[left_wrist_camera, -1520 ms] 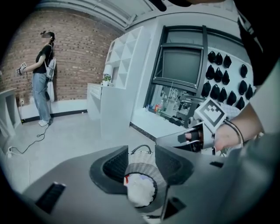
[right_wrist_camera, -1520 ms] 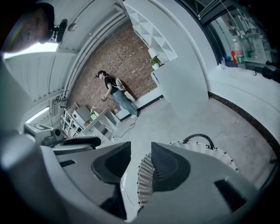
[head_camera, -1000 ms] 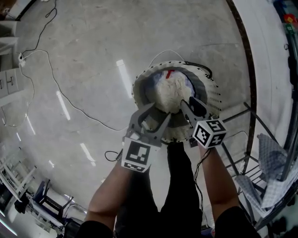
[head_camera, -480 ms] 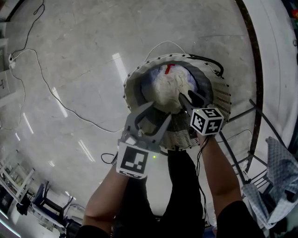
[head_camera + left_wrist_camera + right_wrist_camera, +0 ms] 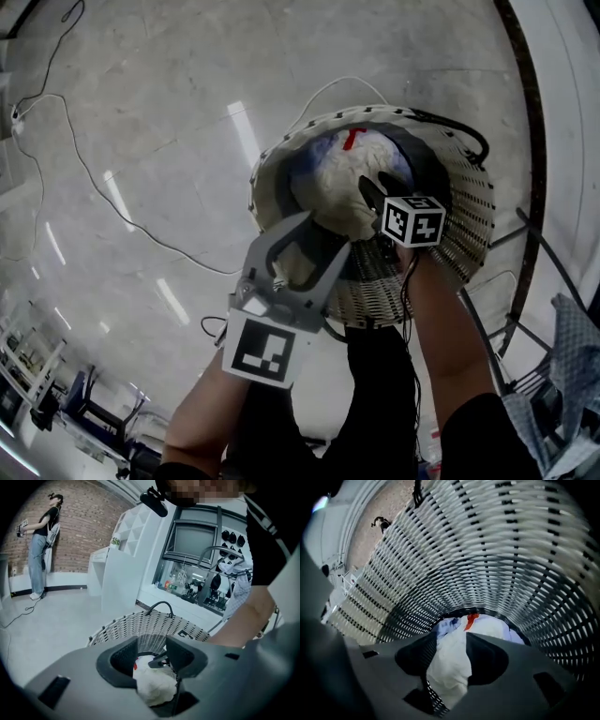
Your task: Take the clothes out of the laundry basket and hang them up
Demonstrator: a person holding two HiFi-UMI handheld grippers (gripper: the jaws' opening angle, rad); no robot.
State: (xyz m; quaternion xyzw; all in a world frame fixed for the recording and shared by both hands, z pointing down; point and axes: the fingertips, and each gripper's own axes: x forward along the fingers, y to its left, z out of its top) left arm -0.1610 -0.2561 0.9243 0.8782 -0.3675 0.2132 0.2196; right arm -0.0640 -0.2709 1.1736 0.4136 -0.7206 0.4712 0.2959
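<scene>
Since the earlier frame, both grippers are seen lower. The right gripper (image 5: 373,192) is sunk inside the laundry basket (image 5: 464,234). Its jaws have just been opening, and the white garment (image 5: 447,667) is framed between them, unclamped. The left gripper (image 5: 322,236) is held over the near rim, jaws apart and empty. The right jaws are ringed closely by wicker wall. Polished grey floor (image 5: 141,112) is spread around the basket.

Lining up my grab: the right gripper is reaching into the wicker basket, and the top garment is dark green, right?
Not dark green: the top garment is white, as the right gripper view shows. The right gripper is reaching into the wicker basket, its jaws have just been opening, that garment between them.
</scene>
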